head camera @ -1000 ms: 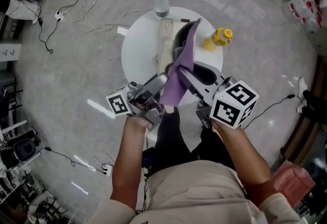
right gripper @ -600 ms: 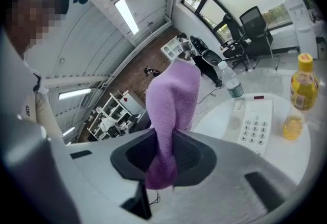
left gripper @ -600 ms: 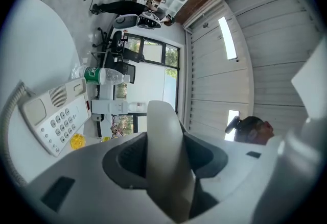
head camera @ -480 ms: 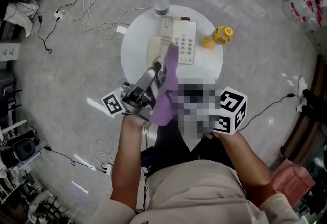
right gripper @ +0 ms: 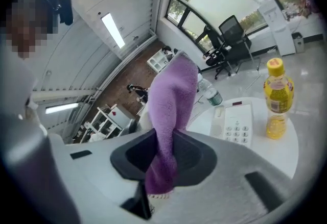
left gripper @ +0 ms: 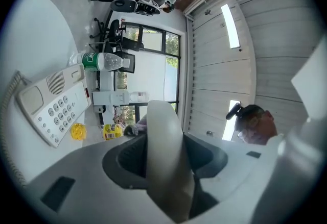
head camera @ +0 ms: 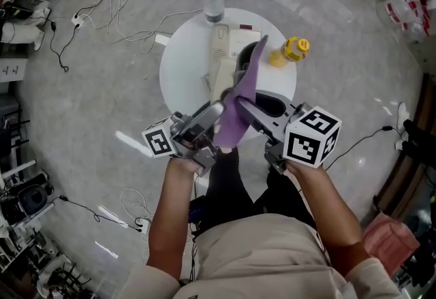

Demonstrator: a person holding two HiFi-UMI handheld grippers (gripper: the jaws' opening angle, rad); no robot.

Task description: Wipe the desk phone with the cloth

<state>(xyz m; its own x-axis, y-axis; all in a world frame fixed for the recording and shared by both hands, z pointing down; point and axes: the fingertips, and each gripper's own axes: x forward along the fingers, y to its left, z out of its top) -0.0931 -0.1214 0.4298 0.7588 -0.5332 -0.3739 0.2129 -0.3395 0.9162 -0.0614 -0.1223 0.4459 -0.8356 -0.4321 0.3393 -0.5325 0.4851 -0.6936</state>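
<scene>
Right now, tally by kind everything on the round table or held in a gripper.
bottles: 2 (water bottle, yellow drink bottle)
phone base: 1
handset, lifted off the base: 1
cloth, purple: 1
Total: 5

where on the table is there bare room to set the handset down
The left side of the table, left of the handset and desk phone, is bare. Crowded: water bottle at the far rim, yellow bottle at the right rim; the purple cloth hides the middle.
</scene>
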